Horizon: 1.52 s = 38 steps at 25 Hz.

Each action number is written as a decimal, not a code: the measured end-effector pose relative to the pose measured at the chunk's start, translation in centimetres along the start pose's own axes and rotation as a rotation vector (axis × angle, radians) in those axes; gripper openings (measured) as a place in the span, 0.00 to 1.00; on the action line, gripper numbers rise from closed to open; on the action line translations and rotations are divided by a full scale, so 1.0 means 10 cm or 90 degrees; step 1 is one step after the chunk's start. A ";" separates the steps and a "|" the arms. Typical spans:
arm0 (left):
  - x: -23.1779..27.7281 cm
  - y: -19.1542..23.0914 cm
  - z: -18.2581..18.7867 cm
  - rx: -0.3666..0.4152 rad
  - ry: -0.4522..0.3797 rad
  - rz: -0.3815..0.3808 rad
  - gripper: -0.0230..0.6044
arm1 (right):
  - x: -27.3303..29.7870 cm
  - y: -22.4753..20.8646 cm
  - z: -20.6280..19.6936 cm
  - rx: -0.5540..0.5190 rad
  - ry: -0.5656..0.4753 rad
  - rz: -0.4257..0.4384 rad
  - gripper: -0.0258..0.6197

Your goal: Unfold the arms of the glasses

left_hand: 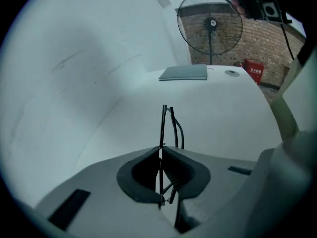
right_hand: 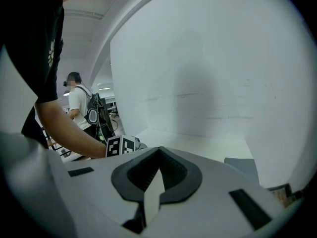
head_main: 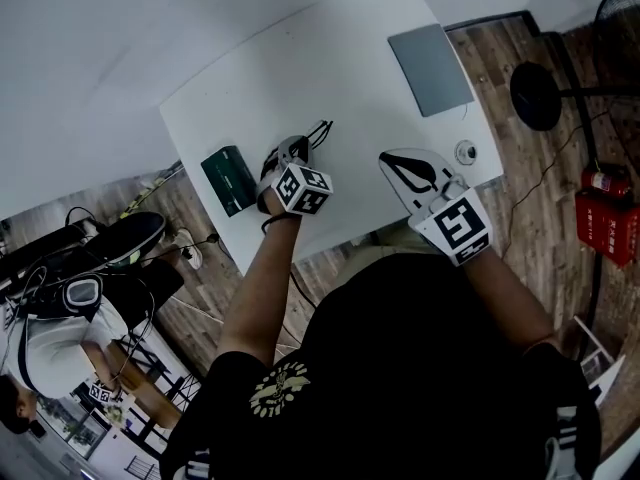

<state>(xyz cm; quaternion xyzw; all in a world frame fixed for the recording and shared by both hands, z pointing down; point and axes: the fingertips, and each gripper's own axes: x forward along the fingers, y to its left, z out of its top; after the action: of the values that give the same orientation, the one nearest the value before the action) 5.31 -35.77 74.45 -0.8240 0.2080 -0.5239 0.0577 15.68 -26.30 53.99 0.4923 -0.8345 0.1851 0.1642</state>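
Observation:
Thin black-framed glasses (left_hand: 166,128) stick out of my left gripper (left_hand: 160,150), whose jaws are shut on the frame; the folded arms lie close against it. In the head view the glasses (head_main: 319,132) poke past the left gripper (head_main: 297,151) over the white table (head_main: 350,68). My right gripper (head_main: 397,164) hovers over the table's near right part, apart from the glasses, jaws shut with nothing between them. In the right gripper view its tips (right_hand: 158,151) meet, and the left gripper's marker cube (right_hand: 121,145) shows at the left.
A dark green case (head_main: 229,179) lies at the table's left edge. A grey laptop (head_main: 431,68) and a small round white object (head_main: 466,152) sit at the right side. A floor fan (left_hand: 210,24) and a red box (head_main: 607,224) stand off the table.

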 end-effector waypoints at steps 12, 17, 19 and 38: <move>-0.71 0.07 0.09 -0.271 -0.181 0.004 0.07 | -0.01 0.45 0.21 -0.045 -0.020 0.054 0.04; -1.18 0.17 0.23 -0.339 -0.240 0.023 0.07 | -0.07 0.59 0.32 -0.066 -0.034 0.064 0.04; -1.34 0.20 0.29 -0.360 -0.268 0.028 0.07 | -0.10 0.61 0.36 -0.069 -0.040 0.063 0.04; -2.71 0.29 0.42 -0.412 -0.430 0.079 0.07 | -0.21 1.16 0.84 -0.081 -0.115 0.094 0.04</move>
<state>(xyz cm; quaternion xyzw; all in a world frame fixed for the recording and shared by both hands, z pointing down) -1.71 -27.97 48.91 -0.9101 0.3789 -0.1301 -0.1063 5.66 -23.45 43.98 0.4330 -0.8898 0.0983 0.1055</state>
